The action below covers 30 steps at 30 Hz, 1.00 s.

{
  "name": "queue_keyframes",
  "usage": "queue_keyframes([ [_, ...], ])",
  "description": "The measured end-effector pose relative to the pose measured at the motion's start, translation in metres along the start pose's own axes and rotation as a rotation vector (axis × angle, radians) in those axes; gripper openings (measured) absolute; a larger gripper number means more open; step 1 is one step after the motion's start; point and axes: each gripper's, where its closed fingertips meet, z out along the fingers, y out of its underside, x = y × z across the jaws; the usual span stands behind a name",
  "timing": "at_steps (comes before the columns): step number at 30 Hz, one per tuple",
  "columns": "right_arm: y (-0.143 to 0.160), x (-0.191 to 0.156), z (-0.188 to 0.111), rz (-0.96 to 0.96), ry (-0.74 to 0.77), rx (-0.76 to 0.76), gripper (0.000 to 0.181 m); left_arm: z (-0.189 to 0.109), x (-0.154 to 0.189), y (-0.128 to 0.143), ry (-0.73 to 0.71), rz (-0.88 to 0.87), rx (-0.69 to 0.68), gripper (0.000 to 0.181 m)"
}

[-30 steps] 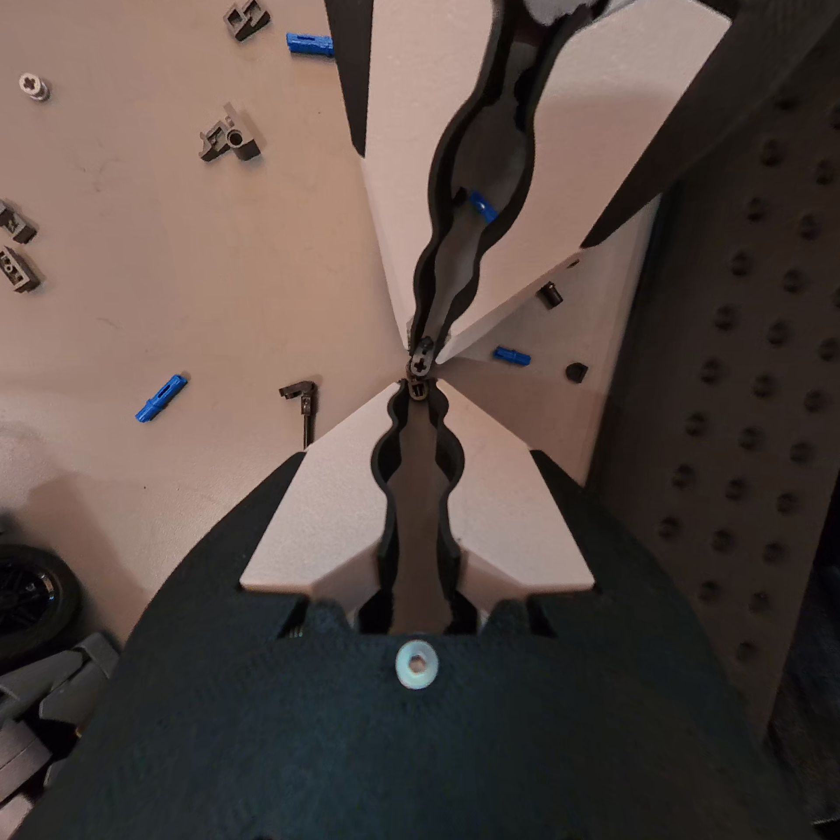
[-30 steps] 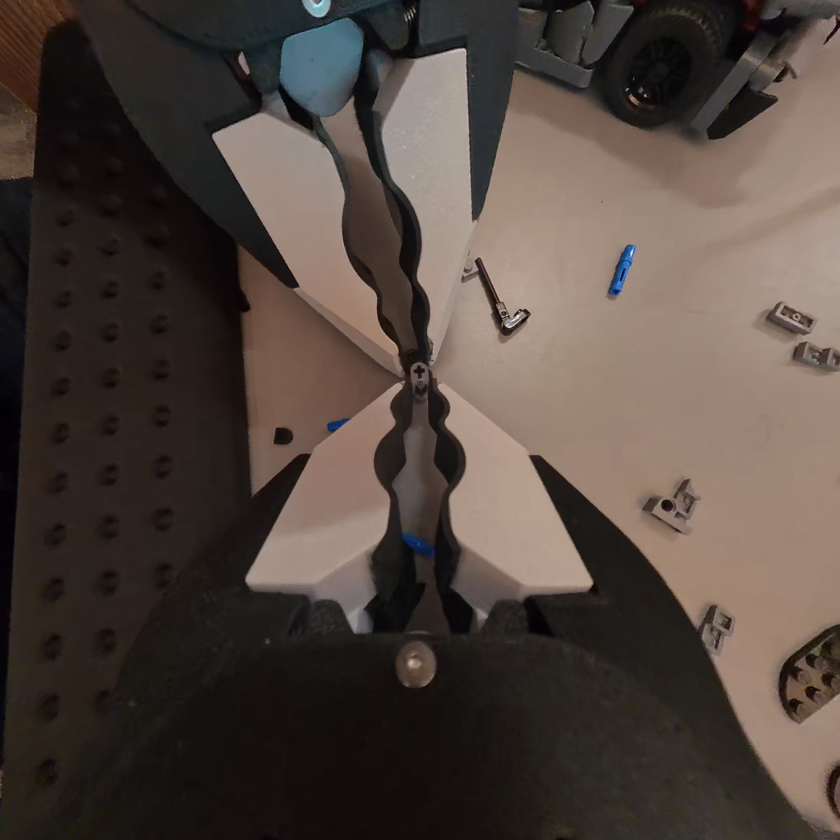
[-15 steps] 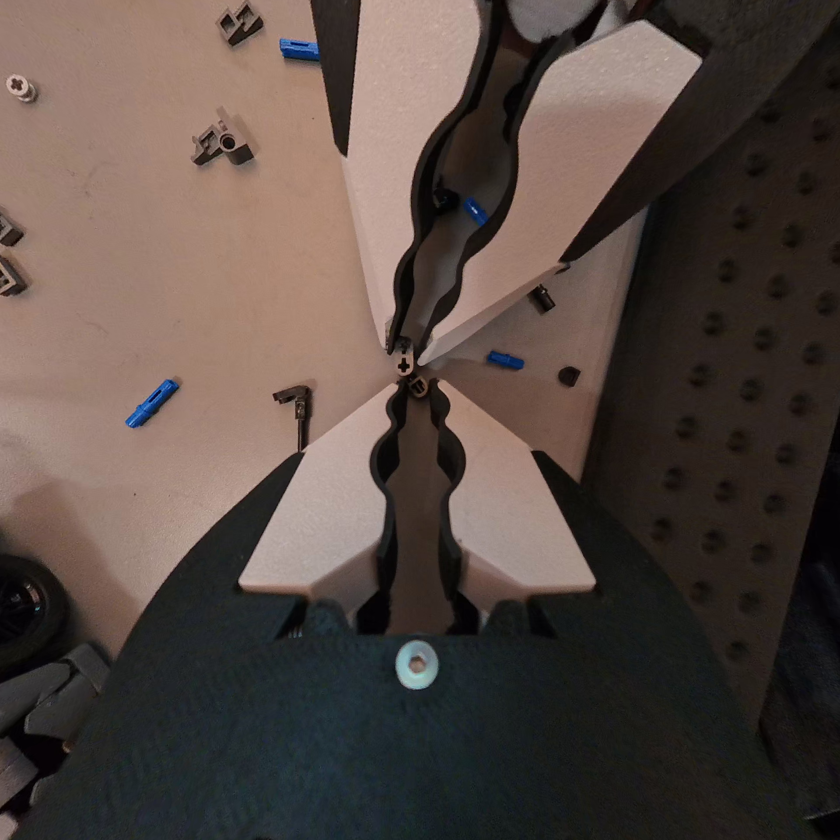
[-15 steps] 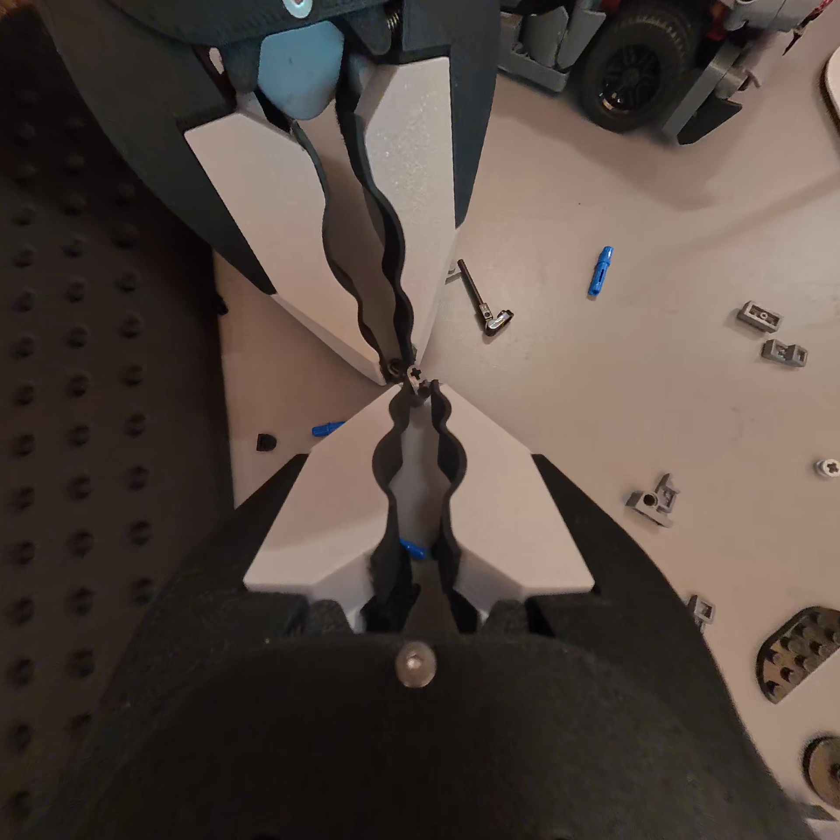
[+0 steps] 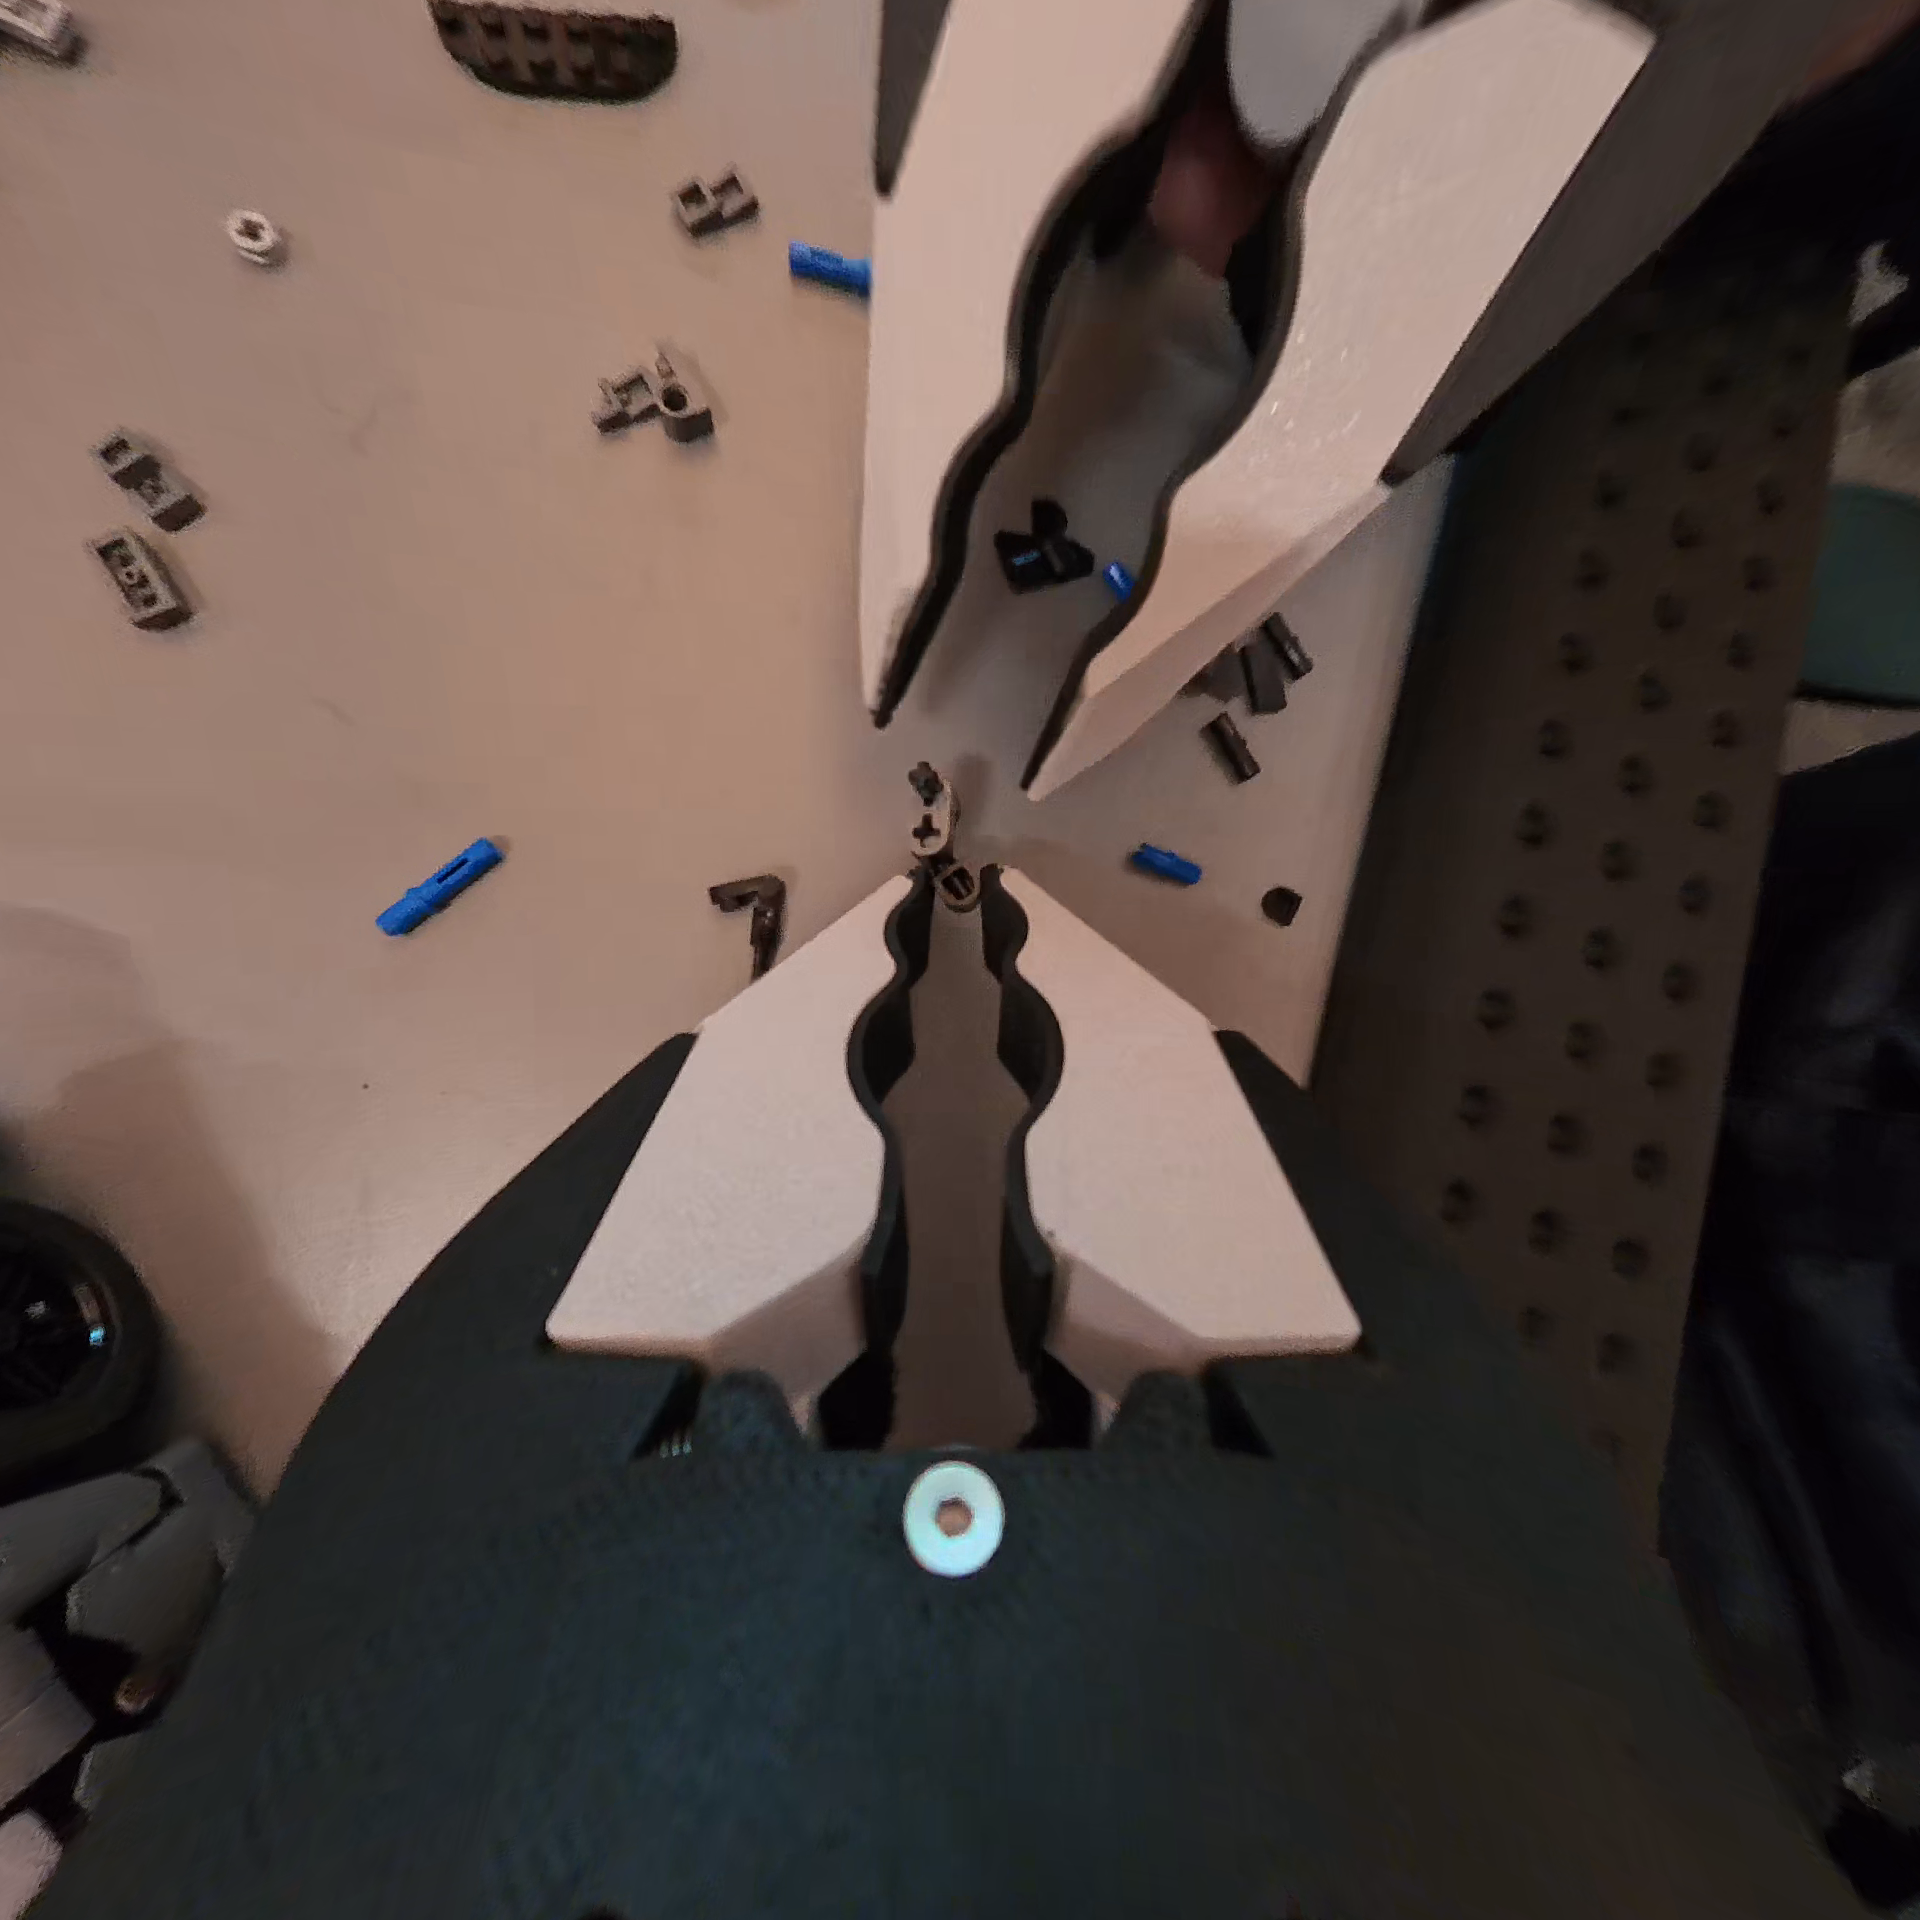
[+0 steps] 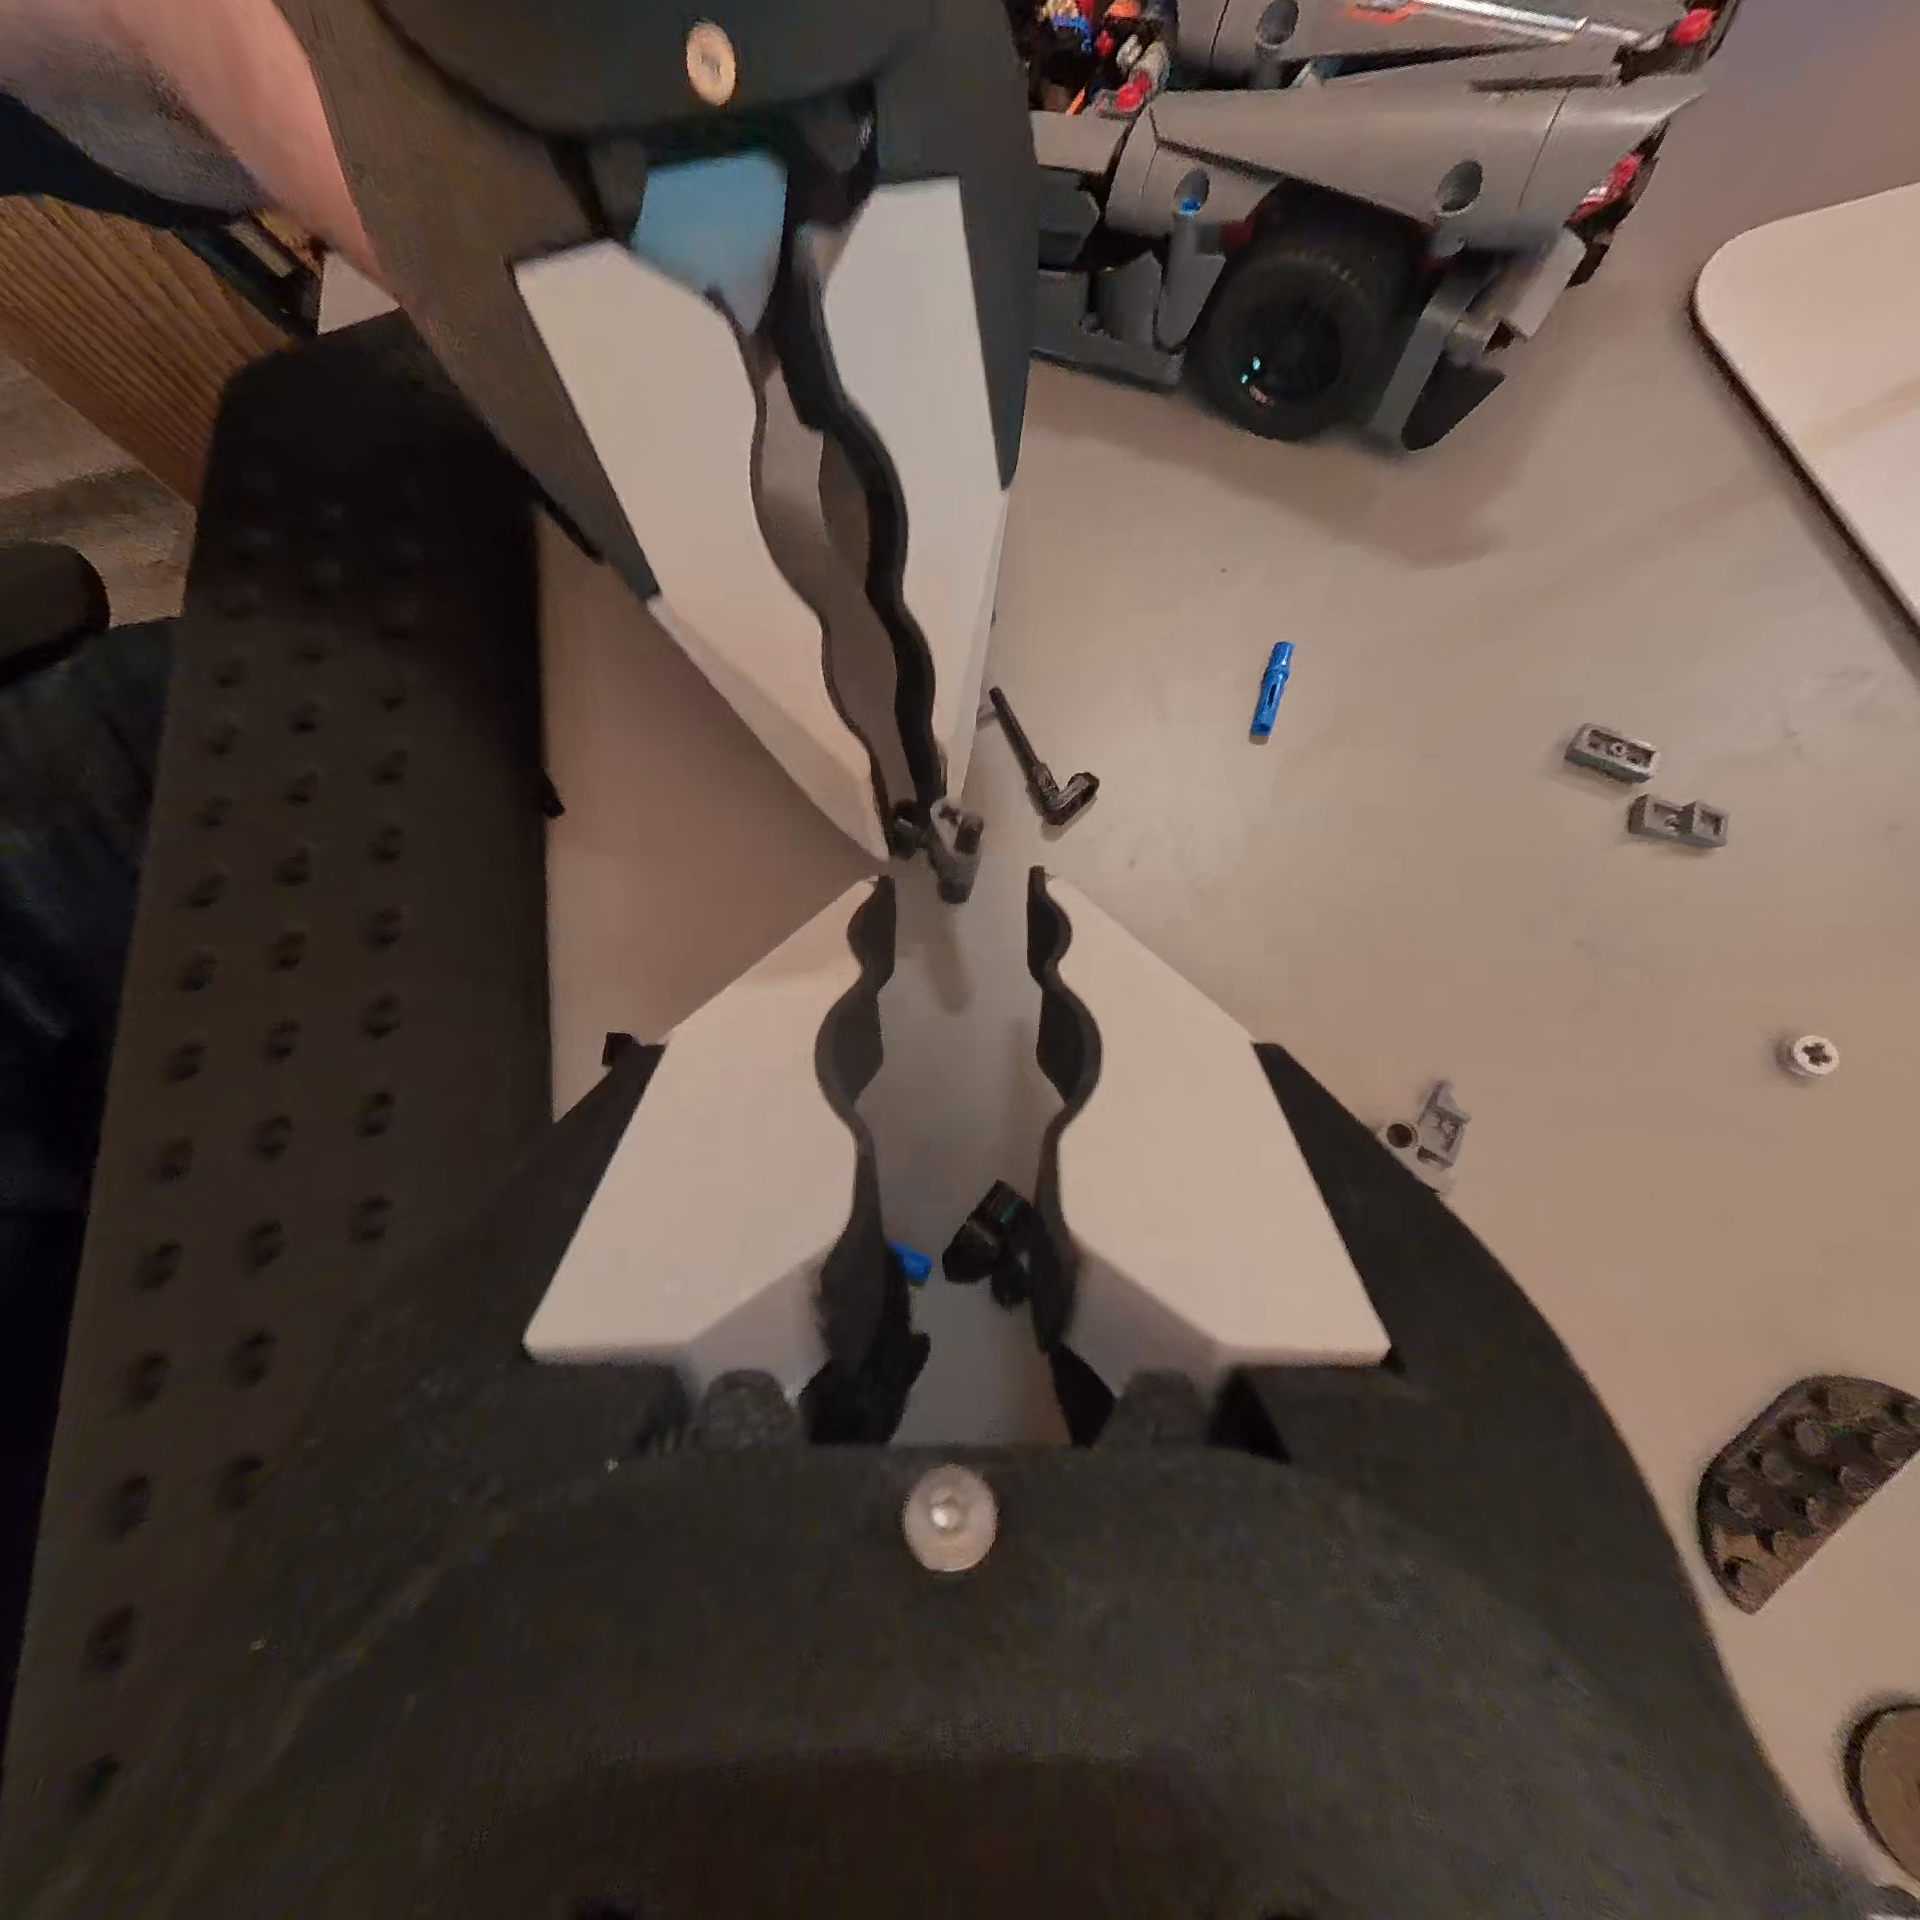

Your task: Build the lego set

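My left gripper (image 5: 951, 885) is shut on a small grey connector (image 5: 932, 826) with a cross hole and a dark pin in it, held above the table. My right gripper (image 6: 961, 883) is open, its tips on either side of and just short of that connector (image 6: 954, 831). In the left wrist view the right gripper (image 5: 956, 753) comes in from the top with its jaws apart. In the right wrist view the left gripper (image 6: 920, 821) comes in from the top, shut. The grey car model (image 6: 1351, 208) stands at the back.
Loose parts lie on the table: blue pins (image 5: 438, 886) (image 6: 1270, 689), a black axle piece (image 6: 1044, 764), grey brackets (image 5: 655, 400) (image 6: 1608, 753), a dark rounded plate (image 6: 1808, 1475), and a black piece (image 6: 992, 1242). A black perforated mat (image 6: 291, 935) borders the table. Only a small space, under 4 cm, lies between the two pairs of fingers. From the left gripper's tips to the black axle piece (image 6: 1044, 764) is close to 4 centimetres.
My right gripper has opened and let go of the small connector, then drawn back a little. My left gripper still holds it.
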Motion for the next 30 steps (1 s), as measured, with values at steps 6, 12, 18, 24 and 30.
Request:
queue_keyframes([
  [6, -0.007, -0.008, 0.000, -0.001, -0.069, 0.059, 0.015, -0.014, 0.010, -0.015, 0.094, -0.007, 0.101, 0.007],
  [12, -0.018, -0.009, -0.009, 0.039, -0.111, 0.132, 0.004, -0.018, 0.012, -0.022, 0.064, 0.060, 0.134, 0.007],
  [18, -0.033, 0.000, -0.024, 0.169, -0.158, 0.263, 0.005, -0.027, 0.003, -0.036, -0.073, 0.163, 0.204, 0.033],
  [24, -0.041, 0.005, -0.033, 0.250, -0.193, 0.341, 0.005, -0.034, -0.004, -0.050, -0.339, 0.363, 0.226, 0.028],
  [30, -0.043, 0.004, -0.033, 0.285, -0.222, 0.358, 0.005, -0.038, -0.005, -0.055, -0.486, 0.506, 0.201, 0.011],
])
